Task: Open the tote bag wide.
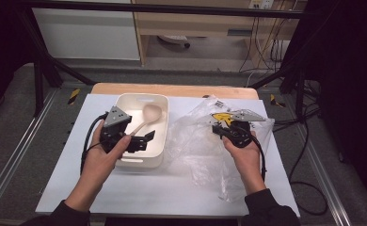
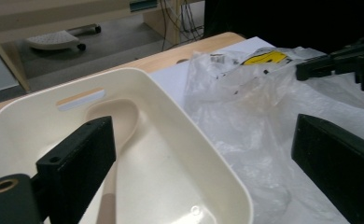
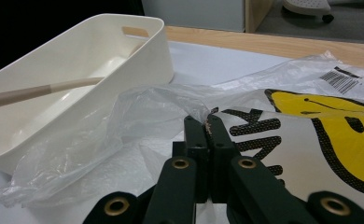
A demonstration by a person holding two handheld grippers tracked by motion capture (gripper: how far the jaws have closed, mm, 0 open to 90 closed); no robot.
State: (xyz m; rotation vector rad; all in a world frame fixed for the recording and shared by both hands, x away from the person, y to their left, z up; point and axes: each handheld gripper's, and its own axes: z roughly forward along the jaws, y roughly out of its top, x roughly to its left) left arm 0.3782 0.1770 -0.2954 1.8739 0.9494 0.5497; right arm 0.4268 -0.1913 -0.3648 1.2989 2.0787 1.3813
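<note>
A white plastic bin [image 1: 141,96] stands on the mat, and a beige spoon [image 1: 149,114] lies inside with its bowl toward the far end. My left gripper [image 1: 145,141] hovers open over the bin's near right rim and holds nothing. In the left gripper view one jaw hangs over the bin [image 2: 194,135] and the other over the bag [image 2: 245,107]; the spoon's bowl [image 2: 117,116] rests inside. My right gripper [image 1: 218,128] is shut on the edge of a crumpled clear plastic bag [image 1: 195,141] with a yellow print. The pinch [image 3: 207,126] shows in the right gripper view, with the spoon handle [image 3: 40,89] at left.
A white mat [image 1: 172,188] covers a wooden table [image 1: 172,89]. The bag spreads from beside the bin to the mat's right edge and carries a barcode label [image 3: 341,79]. Black frame bars and cables surround the table.
</note>
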